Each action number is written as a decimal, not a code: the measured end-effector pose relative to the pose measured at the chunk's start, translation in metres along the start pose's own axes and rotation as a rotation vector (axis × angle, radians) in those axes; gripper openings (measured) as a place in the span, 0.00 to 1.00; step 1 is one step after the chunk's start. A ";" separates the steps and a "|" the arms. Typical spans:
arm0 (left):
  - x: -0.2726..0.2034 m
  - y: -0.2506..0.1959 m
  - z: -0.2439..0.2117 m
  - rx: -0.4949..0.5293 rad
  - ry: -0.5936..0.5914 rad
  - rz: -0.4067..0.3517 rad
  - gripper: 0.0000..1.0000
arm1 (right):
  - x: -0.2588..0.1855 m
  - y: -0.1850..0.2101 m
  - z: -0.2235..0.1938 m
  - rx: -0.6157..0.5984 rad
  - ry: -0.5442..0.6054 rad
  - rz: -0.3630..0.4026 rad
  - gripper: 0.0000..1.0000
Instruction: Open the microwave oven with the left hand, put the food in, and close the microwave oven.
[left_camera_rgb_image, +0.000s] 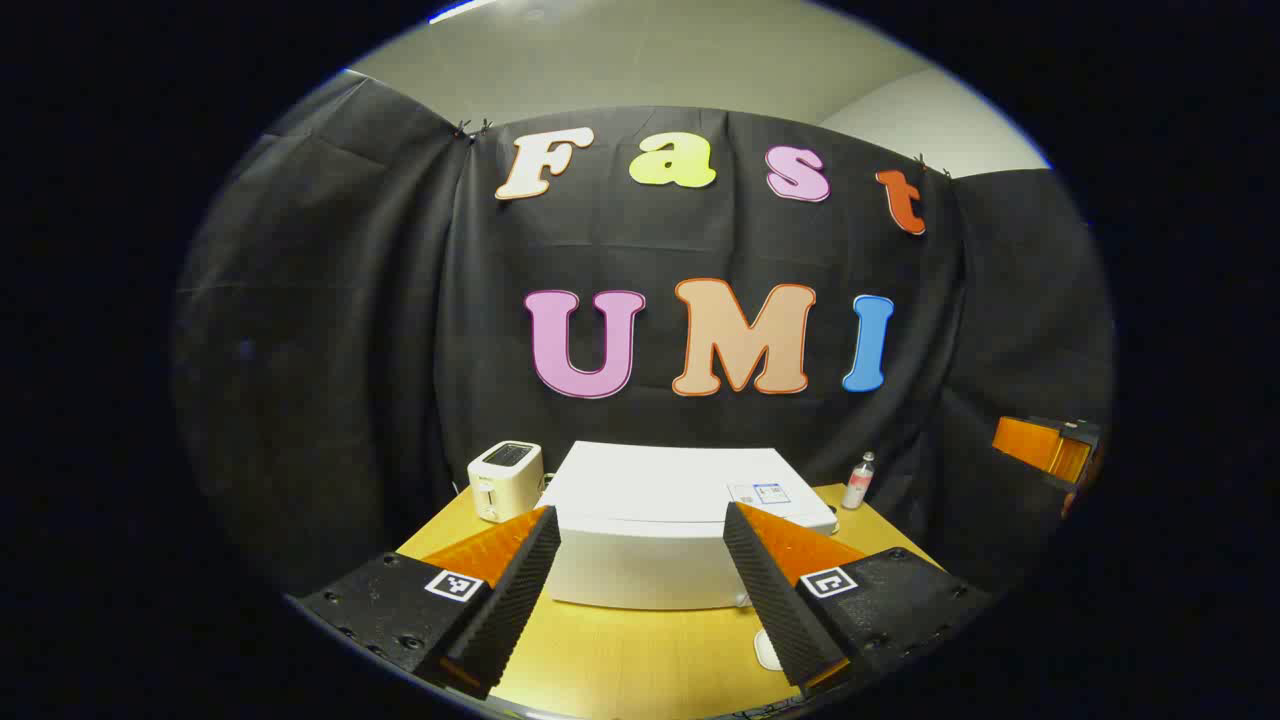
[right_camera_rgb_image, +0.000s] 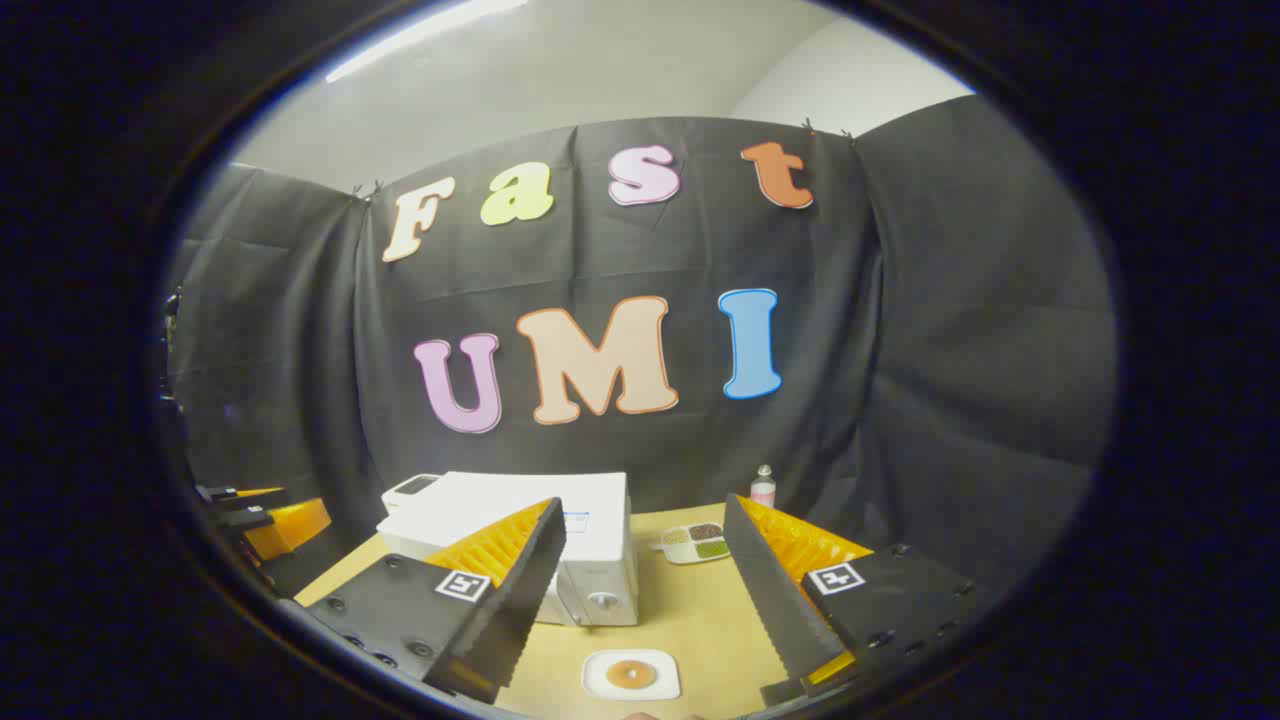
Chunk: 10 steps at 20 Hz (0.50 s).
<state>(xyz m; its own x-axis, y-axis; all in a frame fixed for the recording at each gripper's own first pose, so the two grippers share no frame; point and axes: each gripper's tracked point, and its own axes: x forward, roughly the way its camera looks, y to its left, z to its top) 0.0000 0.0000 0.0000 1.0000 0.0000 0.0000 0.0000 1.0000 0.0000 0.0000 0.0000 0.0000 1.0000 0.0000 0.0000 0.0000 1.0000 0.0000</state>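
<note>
Hovering both my grippers, left (left_camera_rgb_image: 640, 570) and right (right_camera_rgb_image: 645, 590), jaws spread, nothing held. Boxy white microwave oven (left_camera_rgb_image: 650, 530) shut on yellow wooden table (left_camera_rgb_image: 640, 660). Brown round food on white plate (right_camera_rgb_image: 631, 674) near me.

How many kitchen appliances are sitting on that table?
2. The white microwave sits mid-table with its door closed; the toaster stands beside it at the back. Others may be hidden behind them.

microwave (right_camera_rgb_image: 520, 545): sitting lower centre-left on the surface (right_camera_rgb_image: 690, 610)
plate (right_camera_rgb_image: 631, 674): lying bottom centre, before it
toaster (left_camera_rgb_image: 505, 480): standing left of it
</note>
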 end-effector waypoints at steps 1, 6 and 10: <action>-0.002 0.002 -0.001 -0.002 0.001 0.003 0.99 | -0.001 0.004 0.000 0.001 0.005 0.008 0.92; 0.000 -0.008 -0.007 -0.025 0.031 -0.002 1.00 | 0.002 -0.001 0.013 0.024 0.012 0.021 0.98; 0.001 -0.018 -0.008 -0.048 0.037 0.010 0.99 | 0.006 -0.024 0.014 0.018 0.018 0.001 0.92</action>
<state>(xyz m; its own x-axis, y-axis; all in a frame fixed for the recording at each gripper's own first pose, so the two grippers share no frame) 0.0014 -0.0184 -0.0083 0.9993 0.0095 -0.0371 -0.0113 0.9988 -0.0480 0.0056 -0.0238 0.0141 0.9998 0.0012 -0.0184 -0.0009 0.9998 0.0180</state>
